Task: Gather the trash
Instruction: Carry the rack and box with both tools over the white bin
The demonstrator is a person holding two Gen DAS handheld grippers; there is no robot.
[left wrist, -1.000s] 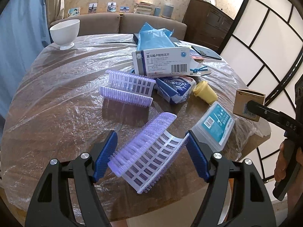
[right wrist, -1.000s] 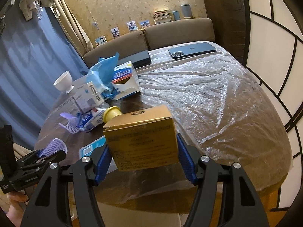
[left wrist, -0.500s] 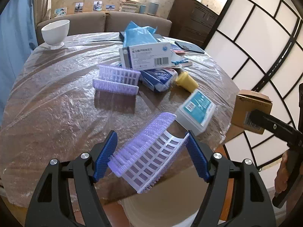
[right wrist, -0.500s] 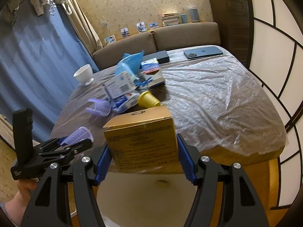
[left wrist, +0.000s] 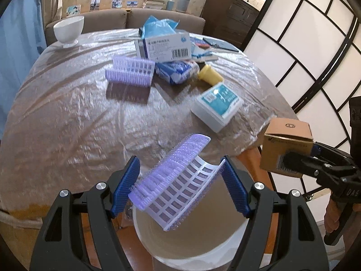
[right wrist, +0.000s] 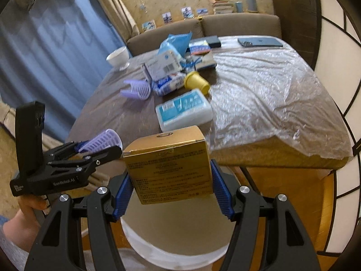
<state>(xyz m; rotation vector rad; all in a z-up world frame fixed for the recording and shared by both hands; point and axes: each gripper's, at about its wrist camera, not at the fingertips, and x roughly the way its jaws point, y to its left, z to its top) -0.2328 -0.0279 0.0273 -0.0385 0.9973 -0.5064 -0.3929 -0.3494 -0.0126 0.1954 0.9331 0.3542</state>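
My left gripper (left wrist: 180,186) is shut on a curved purple hair roller piece (left wrist: 173,180) and holds it above a white bin (left wrist: 191,246) on the floor. My right gripper (right wrist: 169,188) is shut on a gold cardboard box (right wrist: 169,169) above the same bin (right wrist: 178,241). The box (left wrist: 286,144) and right gripper (left wrist: 315,167) also show at the right of the left wrist view. The left gripper (right wrist: 90,151) shows at the left of the right wrist view. More trash lies on the table: a purple roller (left wrist: 130,72), a medicine box (left wrist: 164,47), a blue-white packet (left wrist: 178,70), a yellow cup (left wrist: 209,75), a white-teal box (left wrist: 217,103).
The round table (left wrist: 67,113) has a clear plastic cover. A white bowl (left wrist: 68,30) stands at its far left, a blue bag (left wrist: 158,26) and a phone (right wrist: 259,41) at the back. A sofa (right wrist: 225,24) lies behind, a lattice screen (left wrist: 304,45) to the right.
Both grippers have pulled back from the table and moved over the white bin, each still holding its item. The bin has come into view below them.
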